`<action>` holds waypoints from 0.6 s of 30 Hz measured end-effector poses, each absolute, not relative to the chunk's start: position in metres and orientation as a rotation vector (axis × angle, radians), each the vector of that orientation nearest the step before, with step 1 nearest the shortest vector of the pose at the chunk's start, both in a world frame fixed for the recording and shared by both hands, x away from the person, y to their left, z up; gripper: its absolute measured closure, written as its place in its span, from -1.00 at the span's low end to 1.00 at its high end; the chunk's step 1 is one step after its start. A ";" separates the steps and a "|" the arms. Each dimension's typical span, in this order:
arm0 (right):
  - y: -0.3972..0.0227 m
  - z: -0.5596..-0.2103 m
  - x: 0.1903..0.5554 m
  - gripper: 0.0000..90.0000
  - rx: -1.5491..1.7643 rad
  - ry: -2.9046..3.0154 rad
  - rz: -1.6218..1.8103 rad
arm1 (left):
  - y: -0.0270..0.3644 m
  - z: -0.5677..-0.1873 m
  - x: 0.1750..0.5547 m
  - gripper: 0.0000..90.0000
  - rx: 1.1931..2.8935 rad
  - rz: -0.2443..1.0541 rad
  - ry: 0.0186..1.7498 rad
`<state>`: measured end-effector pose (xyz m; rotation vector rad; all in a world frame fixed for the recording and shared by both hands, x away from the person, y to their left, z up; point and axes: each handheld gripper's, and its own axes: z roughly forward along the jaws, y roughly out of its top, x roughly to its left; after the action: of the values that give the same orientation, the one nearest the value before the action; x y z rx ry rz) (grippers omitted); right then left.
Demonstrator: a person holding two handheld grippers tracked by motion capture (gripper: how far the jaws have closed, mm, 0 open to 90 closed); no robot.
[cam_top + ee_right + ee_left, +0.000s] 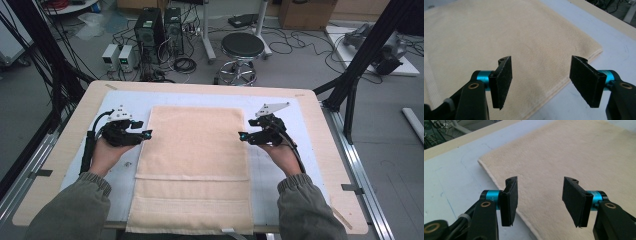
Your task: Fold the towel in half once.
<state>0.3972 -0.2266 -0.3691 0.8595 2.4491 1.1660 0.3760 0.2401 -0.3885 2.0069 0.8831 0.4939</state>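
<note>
both grippers gape, gripping nothing. left gripper (145,134) and right gripper (243,135) flank the flat cream terry towel (194,150) on the pale blue mat (115,172).

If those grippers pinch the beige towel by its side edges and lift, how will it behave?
The beige fleecy towel lies flat with soft hemmed edges, so it will probably sag and drape rather than hold its shape. Its napped surface should grip well against the left gripper and right gripper, both open. Pushed across the pale blue mat, it would likely bunch up.
</note>
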 end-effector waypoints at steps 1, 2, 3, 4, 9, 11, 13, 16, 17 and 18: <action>-0.227 -0.370 0.393 -0.25 0.862 2.445 1.175 | 0.242 -0.390 0.372 0.03 2.007 0.498 0.881; -0.229 -0.371 0.391 -0.26 0.857 2.444 1.176 | 0.243 -0.392 0.369 0.01 1.996 0.496 0.883; -0.230 -0.373 0.388 -0.27 0.859 2.437 1.177 | 0.244 -0.394 0.366 0.00 1.995 0.496 0.882; -0.230 -0.373 0.388 -0.27 0.859 2.437 1.177 | 0.244 -0.394 0.366 0.00 1.995 0.496 0.882; -0.232 -0.382 0.373 -0.33 0.858 2.452 1.171 | 0.243 -0.399 0.351 -0.03 2.013 0.480 0.858; -0.231 -0.383 0.370 -0.34 0.862 2.474 1.150 | 0.241 -0.400 0.347 -0.03 2.028 0.471 0.840; -0.229 -0.380 0.367 -0.35 0.841 2.472 1.156 | 0.240 -0.400 0.344 -0.04 2.038 0.468 0.829; -0.225 -0.377 0.361 -0.35 0.813 2.468 1.152 | 0.236 -0.403 0.333 -0.05 2.048 0.461 0.800; -0.224 -0.376 0.359 -0.35 0.806 2.473 1.146 | 0.236 -0.404 0.330 -0.05 2.055 0.462 0.793; -0.223 -0.376 0.357 -0.35 0.799 2.474 1.142 | 0.236 -0.405 0.327 -0.06 2.056 0.466 0.789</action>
<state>0.3574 -0.2235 -0.3764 0.7995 2.4735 1.1417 0.3267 0.2358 -0.4055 2.0561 0.7893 0.4663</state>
